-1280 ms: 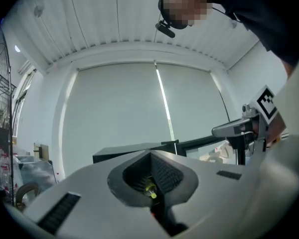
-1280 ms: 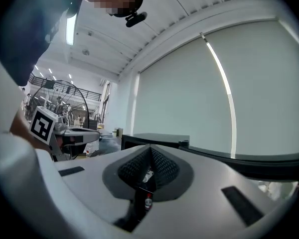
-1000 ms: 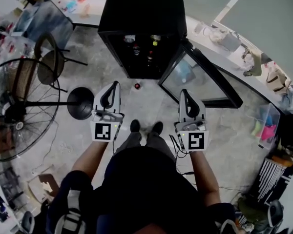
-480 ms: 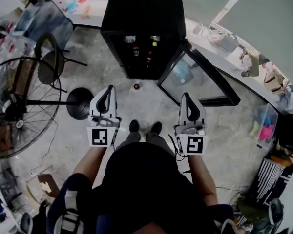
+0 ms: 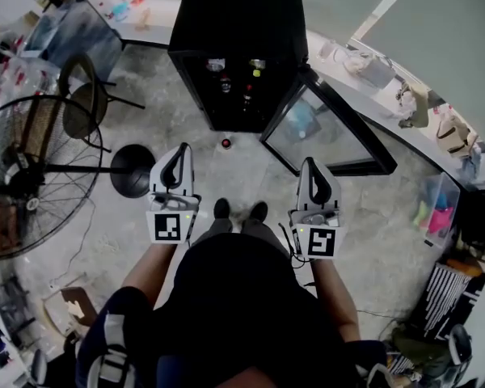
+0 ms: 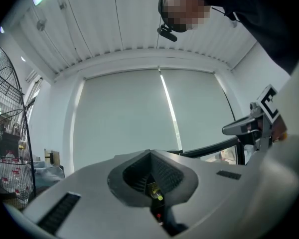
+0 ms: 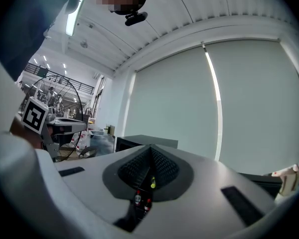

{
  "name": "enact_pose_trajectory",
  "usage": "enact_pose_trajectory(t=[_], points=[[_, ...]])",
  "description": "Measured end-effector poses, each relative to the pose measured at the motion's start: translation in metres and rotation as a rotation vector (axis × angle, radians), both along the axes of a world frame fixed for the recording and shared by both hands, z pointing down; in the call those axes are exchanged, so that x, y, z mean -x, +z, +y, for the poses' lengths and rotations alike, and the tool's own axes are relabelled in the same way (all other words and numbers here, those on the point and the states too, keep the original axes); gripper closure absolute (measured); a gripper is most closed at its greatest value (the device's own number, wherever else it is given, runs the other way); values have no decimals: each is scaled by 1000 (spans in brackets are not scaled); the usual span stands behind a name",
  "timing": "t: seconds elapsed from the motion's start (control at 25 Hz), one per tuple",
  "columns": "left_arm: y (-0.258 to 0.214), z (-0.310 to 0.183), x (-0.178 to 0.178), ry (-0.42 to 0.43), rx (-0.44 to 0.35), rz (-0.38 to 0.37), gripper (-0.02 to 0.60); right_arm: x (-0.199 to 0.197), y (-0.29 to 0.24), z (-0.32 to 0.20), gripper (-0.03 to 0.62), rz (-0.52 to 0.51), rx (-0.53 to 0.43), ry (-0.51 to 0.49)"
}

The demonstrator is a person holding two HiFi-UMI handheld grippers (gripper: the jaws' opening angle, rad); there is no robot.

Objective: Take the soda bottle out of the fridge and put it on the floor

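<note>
The black fridge (image 5: 234, 23) stands ahead of me with its glass door (image 5: 327, 132) swung open to the right. Several bottles (image 5: 246, 95) sit on its shelves. A small red-capped bottle (image 5: 226, 143) stands on the floor just in front of the fridge, between my two grippers and beyond them. My left gripper (image 5: 183, 148) and right gripper (image 5: 309, 162) are held at waist height, both shut and empty, pointing towards the fridge. In the gripper views the left gripper (image 6: 150, 152) and the right gripper (image 7: 150, 146) each show their jaws meeting at the tip.
A large standing fan (image 5: 32, 176) with a round base (image 5: 132, 170) is at my left, with a chair (image 5: 85, 95) behind it. My feet (image 5: 223, 208) are on the concrete floor. Clutter lines the ledge (image 5: 404, 95) at the right.
Both grippers have drawn back a little towards me, and the left one has straightened. Both stay shut. The bottle on the floor has not moved.
</note>
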State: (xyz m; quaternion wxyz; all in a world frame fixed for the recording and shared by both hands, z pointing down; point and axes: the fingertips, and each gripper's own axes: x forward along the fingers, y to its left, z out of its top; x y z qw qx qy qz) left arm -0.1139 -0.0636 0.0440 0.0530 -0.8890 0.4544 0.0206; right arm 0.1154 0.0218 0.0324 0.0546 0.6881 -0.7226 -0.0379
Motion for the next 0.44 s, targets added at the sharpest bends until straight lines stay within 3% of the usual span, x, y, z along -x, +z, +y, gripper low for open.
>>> enact_pose_trajectory(t=[0.44], points=[[0,2,-9,25,-8,-13,558,2,-4,-7,577,37,6,-8]])
